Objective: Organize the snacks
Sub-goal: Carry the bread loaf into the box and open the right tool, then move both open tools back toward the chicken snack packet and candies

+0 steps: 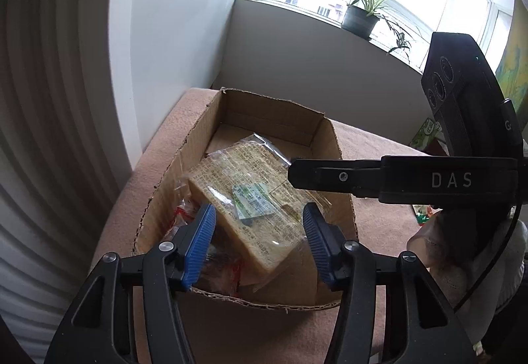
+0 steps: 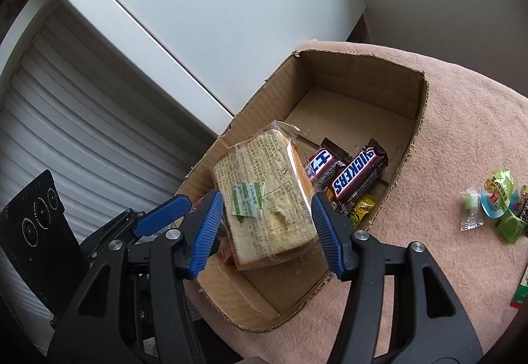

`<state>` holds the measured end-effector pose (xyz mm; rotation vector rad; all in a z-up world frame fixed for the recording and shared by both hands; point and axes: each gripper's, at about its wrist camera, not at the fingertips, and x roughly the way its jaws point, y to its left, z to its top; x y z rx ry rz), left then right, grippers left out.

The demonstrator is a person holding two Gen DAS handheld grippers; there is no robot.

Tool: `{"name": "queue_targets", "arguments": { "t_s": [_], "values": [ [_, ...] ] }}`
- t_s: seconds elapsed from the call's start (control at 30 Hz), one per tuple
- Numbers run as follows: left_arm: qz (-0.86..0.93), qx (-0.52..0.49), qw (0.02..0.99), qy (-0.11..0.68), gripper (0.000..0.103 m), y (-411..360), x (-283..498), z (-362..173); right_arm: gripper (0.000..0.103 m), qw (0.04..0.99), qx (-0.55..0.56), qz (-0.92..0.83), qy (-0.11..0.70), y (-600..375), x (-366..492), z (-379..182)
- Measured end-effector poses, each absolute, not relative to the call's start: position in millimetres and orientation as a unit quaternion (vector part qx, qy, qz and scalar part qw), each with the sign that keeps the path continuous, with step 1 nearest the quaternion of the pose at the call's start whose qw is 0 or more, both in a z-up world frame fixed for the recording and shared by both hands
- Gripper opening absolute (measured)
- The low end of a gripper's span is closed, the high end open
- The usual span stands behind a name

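Already the cardboard box (image 2: 419, 119) at frame centre holds Snickers bars (image 2: 358, 177) and the wrapped sandwich (image 2: 264, 195). Both the left gripper (image 1: 259, 240) and right gripper (image 2: 267, 232) stand wide, gripping nothing. Green sweets (image 2: 498, 205) at the right edge seem left to sort.

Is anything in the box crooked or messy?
Yes. The wrapped sandwich sits tilted in the cardboard box, propped on other snacks instead of lying flat. The box's rim is ragged, as if torn.

Sandwich pack (image 2: 264, 199) hides red wrapper (image 1: 180, 215); pack print unreadable.
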<state>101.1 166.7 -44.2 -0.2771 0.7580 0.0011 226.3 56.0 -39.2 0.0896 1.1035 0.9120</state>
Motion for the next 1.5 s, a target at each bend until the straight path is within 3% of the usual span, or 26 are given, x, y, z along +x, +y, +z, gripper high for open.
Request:
{"name": "queue_targets", "arguments": {
  "t_s": [0.07,0.2,0.53,0.97,1.5],
  "values": [
    [0.003,-0.136,0.921,0.364,0.053,167,100,-41,0.071,0.760,0.043,0.414,0.499,45,223,-37],
    [-0.002,-0.137,0.924,0.356,0.053,165,95,-34,0.073,0.772,0.047,0.408,0.484,23,220,-27],
    [-0.048,-0.115,0.926,0.355,0.056,124,96,-26,0.094,0.835,0.061,0.332,0.434,-80,217,1],
    [-0.115,-0.092,0.914,0.378,0.058,44,119,-36,0.095,0.890,0.037,0.187,0.414,-198,216,-33],
    [-0.106,-0.096,0.891,0.431,0.058,1,185,-89,0.095,0.870,0.005,0.137,0.474,-215,248,-101]
  ]
}}
